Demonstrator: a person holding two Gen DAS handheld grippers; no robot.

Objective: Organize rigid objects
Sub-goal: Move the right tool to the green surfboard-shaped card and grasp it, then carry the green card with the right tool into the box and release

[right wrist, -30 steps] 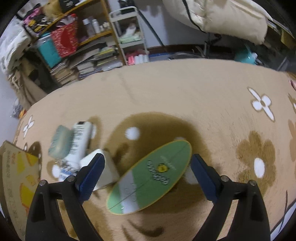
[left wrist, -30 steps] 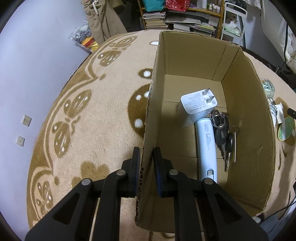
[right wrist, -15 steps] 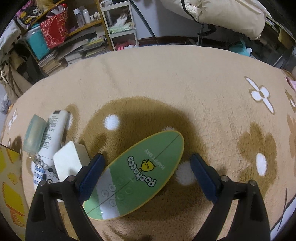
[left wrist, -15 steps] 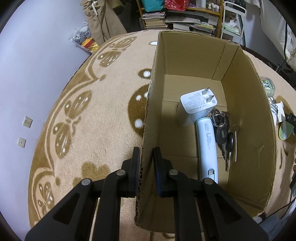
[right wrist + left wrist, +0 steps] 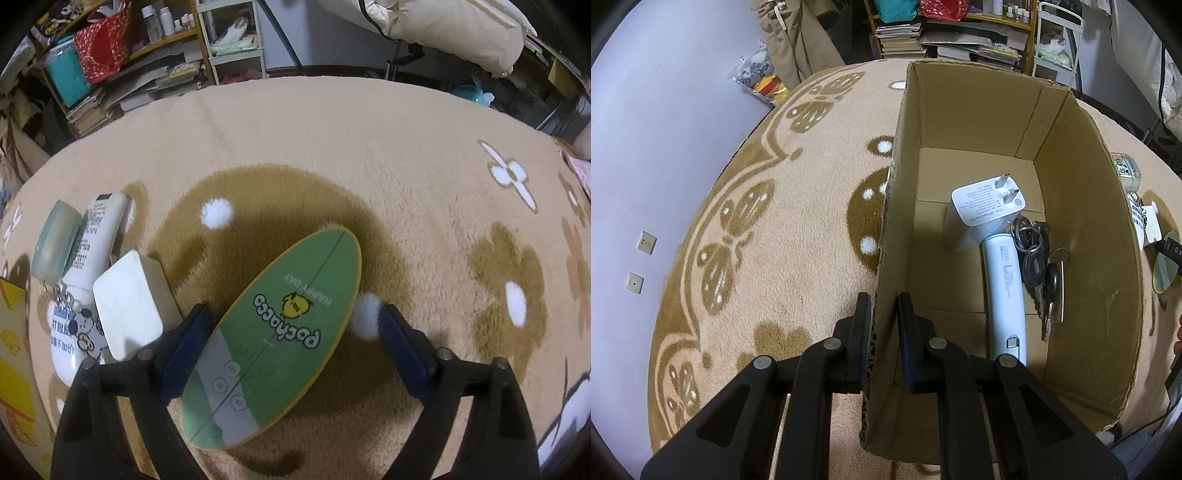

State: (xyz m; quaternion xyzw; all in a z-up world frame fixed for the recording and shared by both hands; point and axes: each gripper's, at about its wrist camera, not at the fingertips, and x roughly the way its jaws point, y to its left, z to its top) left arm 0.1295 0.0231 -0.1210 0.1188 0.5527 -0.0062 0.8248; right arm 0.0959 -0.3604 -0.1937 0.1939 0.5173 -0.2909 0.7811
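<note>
My left gripper (image 5: 884, 314) is shut on the left wall of an open cardboard box (image 5: 1089, 229) on the rug. Inside the box lie a white plug charger (image 5: 982, 214), a pale blue power bank (image 5: 1004, 291) and a bunch of keys (image 5: 1039, 266). My right gripper (image 5: 291, 347) is open, low over the rug, its fingers on either side of a green oval Pochacco mirror (image 5: 273, 339) lying flat. That mirror's edge also shows in the left wrist view (image 5: 1165, 266). Left of it lie a white box (image 5: 129, 302), a white remote (image 5: 92, 254) with a key charm, and a green case (image 5: 55, 240).
The rug is tan plush with brown flower patterns. Shelves of books and bags (image 5: 945, 33) stand at the back, a purple wall (image 5: 646, 110) on the left. A corner of the box (image 5: 14, 369) is at the left edge of the right wrist view.
My right gripper has come down and forward, so the green mirror now lies between its open fingers. The left gripper and the box have not moved.
</note>
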